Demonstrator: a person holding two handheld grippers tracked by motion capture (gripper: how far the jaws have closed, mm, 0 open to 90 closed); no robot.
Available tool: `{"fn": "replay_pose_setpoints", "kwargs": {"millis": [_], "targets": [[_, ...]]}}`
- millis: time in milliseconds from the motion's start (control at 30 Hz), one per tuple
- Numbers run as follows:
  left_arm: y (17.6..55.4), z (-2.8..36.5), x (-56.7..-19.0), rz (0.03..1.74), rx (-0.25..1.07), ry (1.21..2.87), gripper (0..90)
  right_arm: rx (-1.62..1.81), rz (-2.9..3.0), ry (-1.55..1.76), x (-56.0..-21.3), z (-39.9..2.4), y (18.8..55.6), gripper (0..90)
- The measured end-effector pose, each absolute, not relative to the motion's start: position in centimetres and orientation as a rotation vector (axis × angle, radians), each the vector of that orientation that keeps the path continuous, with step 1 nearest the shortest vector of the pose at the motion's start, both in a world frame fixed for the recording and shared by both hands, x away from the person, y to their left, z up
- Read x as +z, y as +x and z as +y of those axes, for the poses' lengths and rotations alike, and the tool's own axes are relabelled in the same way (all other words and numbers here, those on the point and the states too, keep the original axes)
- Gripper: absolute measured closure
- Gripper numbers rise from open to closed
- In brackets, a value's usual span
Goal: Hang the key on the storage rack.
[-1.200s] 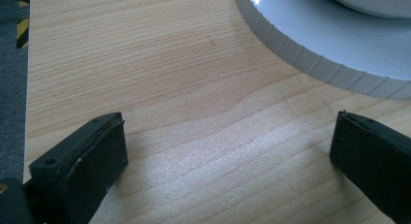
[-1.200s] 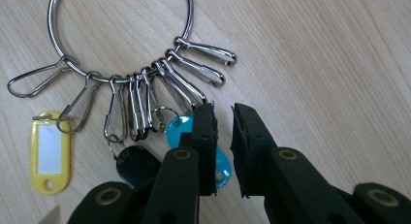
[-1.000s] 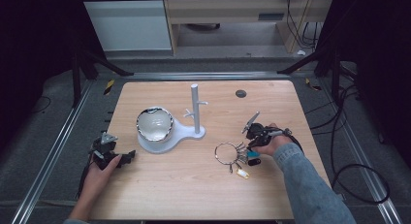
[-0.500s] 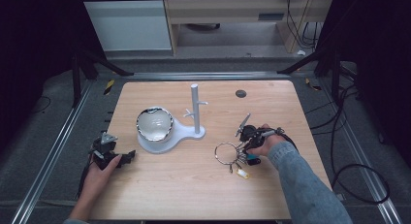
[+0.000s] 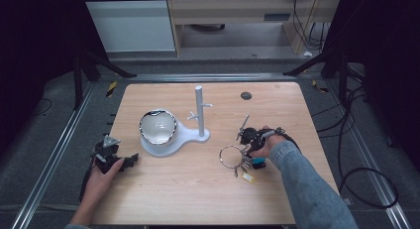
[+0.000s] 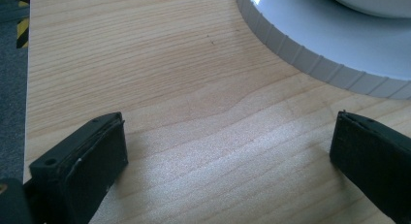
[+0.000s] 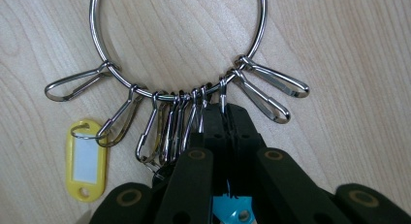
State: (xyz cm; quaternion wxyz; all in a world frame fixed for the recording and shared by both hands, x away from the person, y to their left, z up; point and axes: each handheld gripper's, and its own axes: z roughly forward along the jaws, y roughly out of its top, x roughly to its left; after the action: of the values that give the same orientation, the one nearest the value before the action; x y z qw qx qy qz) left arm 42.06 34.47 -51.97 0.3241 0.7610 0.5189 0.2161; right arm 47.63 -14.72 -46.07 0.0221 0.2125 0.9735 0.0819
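Observation:
A large metal key ring (image 5: 232,156) lies on the wooden table, right of centre. It carries several snap clips (image 7: 165,127), a yellow tag (image 7: 86,161) and a blue tag (image 7: 231,208). My right gripper (image 7: 223,111) is shut, and one clip of the key ring (image 7: 178,95) is pinched between its jaw tips. In the high view the right gripper (image 5: 247,145) sits at the ring's right side, held by a grey-sleeved arm. My left gripper (image 5: 128,161) rests at the table's left edge. In its own view the left gripper (image 6: 228,151) is open over bare wood.
A white stand (image 5: 199,112) with an upright pole and short pegs stands mid-table. On the stand's round base (image 6: 339,44) rests a shiny bowl (image 5: 158,126). A dark round hole (image 5: 246,95) marks the table's far right. Metal rails and cables run around the table.
My right gripper has shifted left and down onto the key ring's clips. The ring itself and the left gripper have stayed where they were.

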Motion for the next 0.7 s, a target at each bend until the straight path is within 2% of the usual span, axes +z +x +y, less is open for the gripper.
{"fn": "replay_pose_setpoints", "kwargs": {"millis": [700], "targets": [[42.1, 34.5, -52.0, 1.363, 0.567, 1.995, 0.0, 0.291, 3.045, 0.657, -41.2, -14.1, 48.1, 88.4]]}}
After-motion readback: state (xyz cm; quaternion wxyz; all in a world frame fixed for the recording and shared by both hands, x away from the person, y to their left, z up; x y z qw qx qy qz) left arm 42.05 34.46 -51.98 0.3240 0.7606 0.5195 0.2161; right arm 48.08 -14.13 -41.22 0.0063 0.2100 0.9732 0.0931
